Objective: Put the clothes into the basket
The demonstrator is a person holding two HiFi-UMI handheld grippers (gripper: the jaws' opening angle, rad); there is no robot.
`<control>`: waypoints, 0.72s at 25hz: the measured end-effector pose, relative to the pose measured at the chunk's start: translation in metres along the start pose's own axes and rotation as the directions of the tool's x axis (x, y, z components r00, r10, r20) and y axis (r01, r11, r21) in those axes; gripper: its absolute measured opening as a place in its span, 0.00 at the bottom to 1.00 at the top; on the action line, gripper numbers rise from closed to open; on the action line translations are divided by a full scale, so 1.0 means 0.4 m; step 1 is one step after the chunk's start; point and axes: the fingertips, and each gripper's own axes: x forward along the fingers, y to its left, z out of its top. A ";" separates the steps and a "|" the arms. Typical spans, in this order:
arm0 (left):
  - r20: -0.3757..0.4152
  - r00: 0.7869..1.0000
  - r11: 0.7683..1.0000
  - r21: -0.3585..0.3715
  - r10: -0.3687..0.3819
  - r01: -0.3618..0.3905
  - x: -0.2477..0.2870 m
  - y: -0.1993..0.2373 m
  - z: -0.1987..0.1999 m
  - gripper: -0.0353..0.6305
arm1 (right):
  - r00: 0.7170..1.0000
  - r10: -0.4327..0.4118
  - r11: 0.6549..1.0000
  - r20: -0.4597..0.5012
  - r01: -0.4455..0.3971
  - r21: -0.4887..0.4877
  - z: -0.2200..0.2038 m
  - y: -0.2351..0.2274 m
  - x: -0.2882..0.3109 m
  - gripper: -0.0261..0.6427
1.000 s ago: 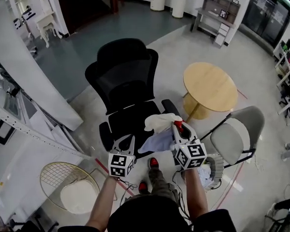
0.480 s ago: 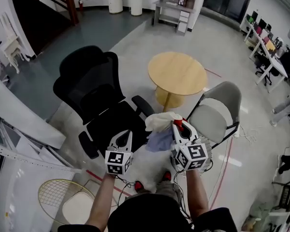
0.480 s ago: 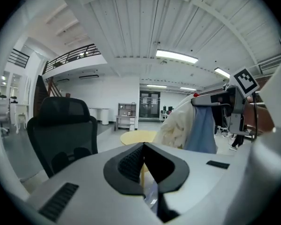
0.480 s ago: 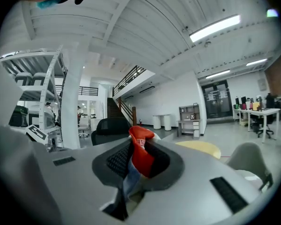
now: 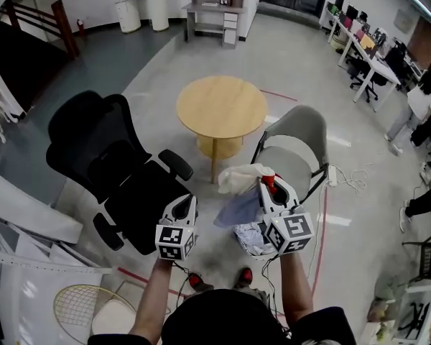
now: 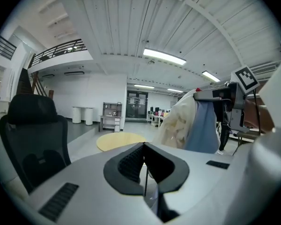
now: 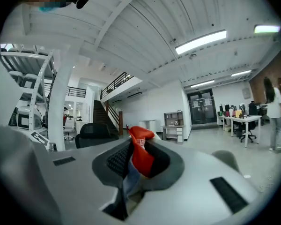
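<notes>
Left hand-held gripper and right hand-held gripper carry black-and-white marker cubes.

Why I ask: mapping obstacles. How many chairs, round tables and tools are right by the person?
Chairs: 2 (black office chair, grey chair)
Round table: 1
Tools: 2 (left tool, right tool)
Total: 5

On the floor, a basket sits below the right claw; a grey chair and a round table stand beyond.
</notes>
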 end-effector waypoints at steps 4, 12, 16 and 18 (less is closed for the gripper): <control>-0.011 0.999 0.999 0.014 -0.050 0.050 0.064 -0.109 -0.002 0.06 | 0.999 -0.051 0.999 0.003 0.051 0.008 -0.005 -0.109 -0.062 0.13; -0.035 0.992 0.991 0.044 -0.124 0.126 0.157 -0.285 -0.002 0.06 | 0.991 -0.135 0.991 0.004 0.135 0.021 -0.022 -0.278 -0.175 0.13; -0.050 0.988 0.987 0.051 -0.147 0.150 0.186 -0.359 -0.009 0.06 | 0.986 -0.166 0.986 -0.016 0.166 0.022 -0.051 -0.345 -0.224 0.13; -0.061 0.986 0.987 0.049 -0.153 0.156 0.199 -0.389 -0.019 0.06 | 0.985 -0.171 0.985 -0.033 0.172 0.024 -0.075 -0.373 -0.240 0.13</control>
